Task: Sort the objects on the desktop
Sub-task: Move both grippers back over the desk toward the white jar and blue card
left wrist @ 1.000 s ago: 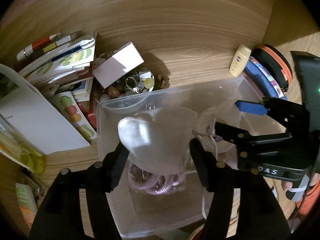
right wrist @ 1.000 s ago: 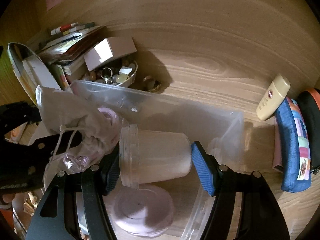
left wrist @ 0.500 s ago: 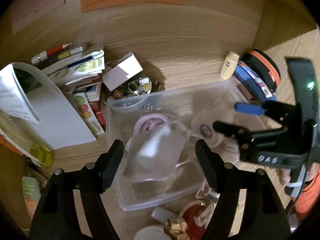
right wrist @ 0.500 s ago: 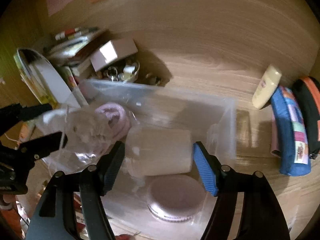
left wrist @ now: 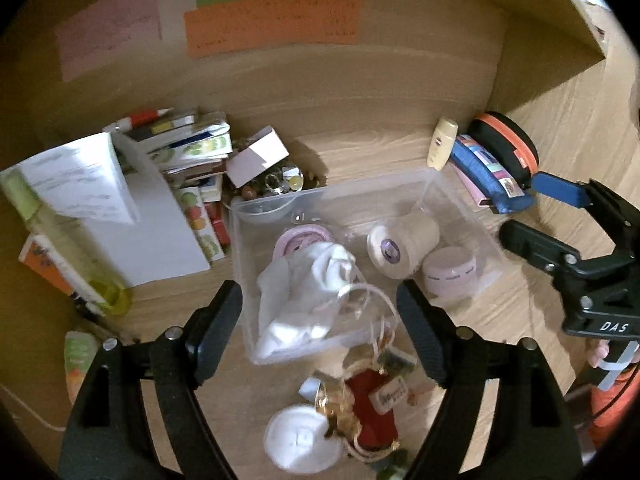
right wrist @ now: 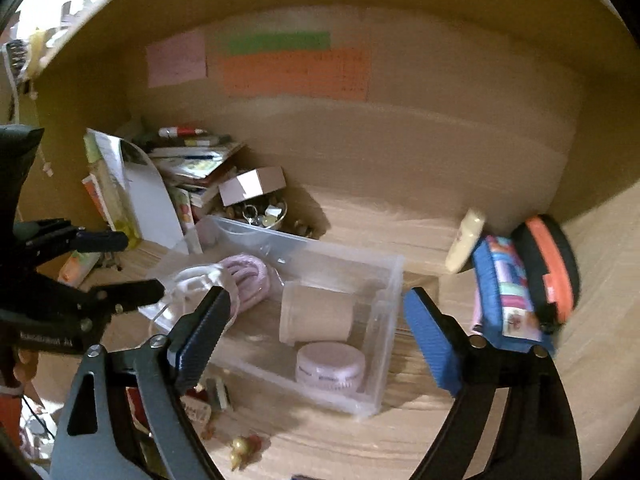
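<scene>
Both grippers clear of the bin, jaws wide, nothing between them.

Left gripper [left wrist: 320,320] fingers spread above the near end of the clear plastic bin [left wrist: 452,196]; its jaws have just been opening, and the white drawstring pouch [left wrist: 308,300] lies inside the bin at the near-left end, on the pink coiled cord [left wrist: 298,238]. Right gripper [right wrist: 312,336] also spread, jaws just been opening, nothing pinched; the beige jar [right wrist: 316,314] lies on its side in the bin, just beside the pink round tin [right wrist: 330,364]. The bin sits on the wooden desk [left wrist: 360,160], with a bowl of trinkets [left wrist: 272,184] and stacked booklets [left wrist: 192,148] behind-left, and a blue pencil case [left wrist: 492,176] to the right.
</scene>
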A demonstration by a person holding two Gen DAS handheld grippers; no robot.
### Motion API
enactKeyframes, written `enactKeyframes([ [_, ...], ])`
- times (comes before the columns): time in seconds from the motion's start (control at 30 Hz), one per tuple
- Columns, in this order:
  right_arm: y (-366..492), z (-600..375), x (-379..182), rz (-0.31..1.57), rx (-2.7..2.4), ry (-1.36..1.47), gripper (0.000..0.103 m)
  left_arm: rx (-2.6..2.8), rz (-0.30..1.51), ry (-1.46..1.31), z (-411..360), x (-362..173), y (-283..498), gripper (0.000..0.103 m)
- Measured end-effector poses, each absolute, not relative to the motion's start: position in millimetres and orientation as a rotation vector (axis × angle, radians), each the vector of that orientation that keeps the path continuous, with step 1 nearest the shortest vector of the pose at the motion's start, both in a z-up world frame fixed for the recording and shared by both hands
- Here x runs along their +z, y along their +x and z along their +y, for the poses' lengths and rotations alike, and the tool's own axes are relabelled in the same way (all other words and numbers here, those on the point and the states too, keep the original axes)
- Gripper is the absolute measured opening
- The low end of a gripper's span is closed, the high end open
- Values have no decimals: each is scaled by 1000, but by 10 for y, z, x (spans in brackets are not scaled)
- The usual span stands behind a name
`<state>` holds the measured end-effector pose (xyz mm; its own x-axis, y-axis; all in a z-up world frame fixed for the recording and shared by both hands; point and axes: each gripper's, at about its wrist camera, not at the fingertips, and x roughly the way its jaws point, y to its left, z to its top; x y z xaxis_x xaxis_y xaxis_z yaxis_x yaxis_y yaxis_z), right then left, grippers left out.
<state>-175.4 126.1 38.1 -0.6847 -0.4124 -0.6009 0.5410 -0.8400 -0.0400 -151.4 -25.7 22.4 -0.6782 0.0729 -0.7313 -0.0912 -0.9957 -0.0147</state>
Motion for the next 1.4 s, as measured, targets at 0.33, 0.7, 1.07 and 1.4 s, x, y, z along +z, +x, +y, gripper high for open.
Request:
enactKeyframes([
  [0.33,-1226,1619,283,318,-2533,731,97,2888,-32,-1209,-585,102,-885,79],
  [0.7,-1017,1908,-296,251,-2540,899,97,2858,-120,-1316,-748,-394,-535,80],
  [1.07,-862,1890,-789,245,-2558,1058,97,2693,-152,-1403,-525,-815,-623,79],
  [1.4,-906,1814,-925,216,-2533,1123,96,2632,-224,-1402,-554,-902,-873,79],
])
